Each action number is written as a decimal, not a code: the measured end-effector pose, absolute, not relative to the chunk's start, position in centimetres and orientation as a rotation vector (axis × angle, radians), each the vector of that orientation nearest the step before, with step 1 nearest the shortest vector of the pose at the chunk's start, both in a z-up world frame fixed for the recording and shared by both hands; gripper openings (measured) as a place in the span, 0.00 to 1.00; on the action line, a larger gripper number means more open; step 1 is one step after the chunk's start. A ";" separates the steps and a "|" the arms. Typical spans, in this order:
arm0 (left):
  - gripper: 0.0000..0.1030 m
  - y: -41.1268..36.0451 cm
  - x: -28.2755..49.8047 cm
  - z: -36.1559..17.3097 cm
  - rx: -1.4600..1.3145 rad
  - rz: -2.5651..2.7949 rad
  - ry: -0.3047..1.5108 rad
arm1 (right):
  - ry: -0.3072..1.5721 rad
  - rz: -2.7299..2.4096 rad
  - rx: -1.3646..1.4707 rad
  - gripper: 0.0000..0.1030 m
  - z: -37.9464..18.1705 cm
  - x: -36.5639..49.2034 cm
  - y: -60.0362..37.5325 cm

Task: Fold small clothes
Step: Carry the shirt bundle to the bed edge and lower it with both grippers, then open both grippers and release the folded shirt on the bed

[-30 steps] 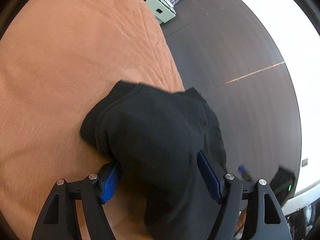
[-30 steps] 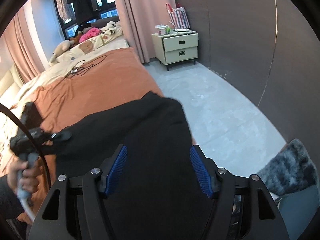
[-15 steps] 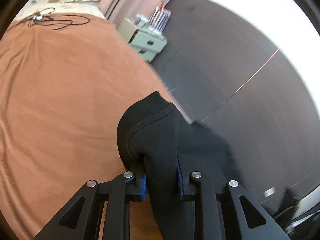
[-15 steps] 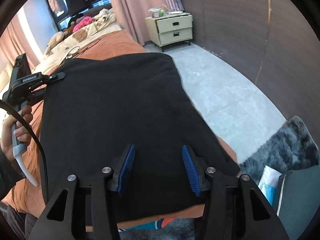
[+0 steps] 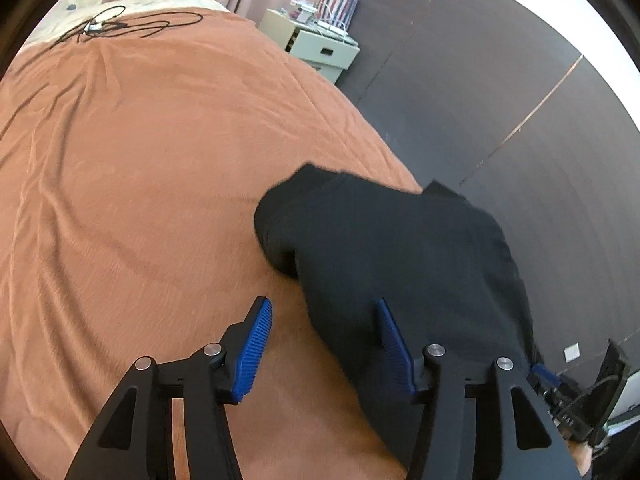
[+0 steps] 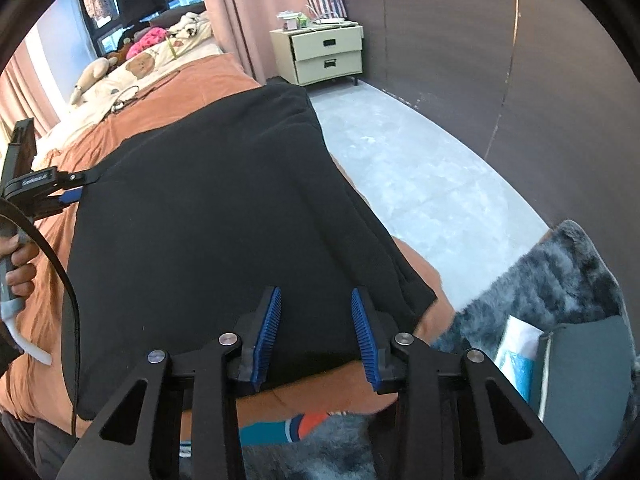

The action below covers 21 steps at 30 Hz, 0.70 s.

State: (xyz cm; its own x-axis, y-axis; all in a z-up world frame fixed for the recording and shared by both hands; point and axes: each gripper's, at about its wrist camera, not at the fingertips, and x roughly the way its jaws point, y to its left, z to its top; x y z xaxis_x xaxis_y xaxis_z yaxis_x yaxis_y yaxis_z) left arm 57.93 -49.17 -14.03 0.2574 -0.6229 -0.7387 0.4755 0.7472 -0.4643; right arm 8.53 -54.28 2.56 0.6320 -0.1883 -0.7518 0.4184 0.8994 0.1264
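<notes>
Black garment [image 6: 208, 216] covers bedspread [image 5: 140, 160]; nightstand [image 6: 326, 54] beyond.

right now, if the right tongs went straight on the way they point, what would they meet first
Most likely the black garment spread on the orange bedcover: it fills the gap ahead of the right tongs, whose jaws are closing without yet pinching it. Depth is hard to judge.

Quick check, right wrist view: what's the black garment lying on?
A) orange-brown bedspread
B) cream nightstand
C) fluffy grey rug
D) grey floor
A: the black garment lies spread flat on the orange-brown bedspread, which shows past its far and near edges; the grey floor, fluffy grey rug and cream nightstand all sit off to its right.
</notes>
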 end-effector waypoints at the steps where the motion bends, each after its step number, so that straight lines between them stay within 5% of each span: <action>1: 0.55 -48.8 57.5 -13.8 -0.150 -0.755 1.079 | 0.821 -0.356 0.303 0.32 2.4 8.3 -53.1; 5: 0.55 -47.2 55.8 -12.2 -0.115 -0.770 1.057 | 0.829 -0.377 0.285 0.37 3.4 10.5 -50.5; 7: 0.57 -46.4 55.1 -11.2 -0.112 -0.781 1.052 | 0.827 -0.388 0.280 0.47 3.9 11.6 -49.2; 15: 0.99 -41.4 51.7 -5.9 -0.099 -0.782 0.961 | 0.782 -0.384 0.243 0.85 7.3 8.4 -44.5; 19: 1.00 -38.7 49.6 -3.3 -0.062 -0.781 0.905 | 0.777 -0.421 0.206 1.00 8.6 7.2 -41.8; 21: 1.00 -37.3 48.5 -1.9 -0.050 -0.772 0.890 | 0.771 -0.419 0.200 1.00 9.4 6.6 -40.5</action>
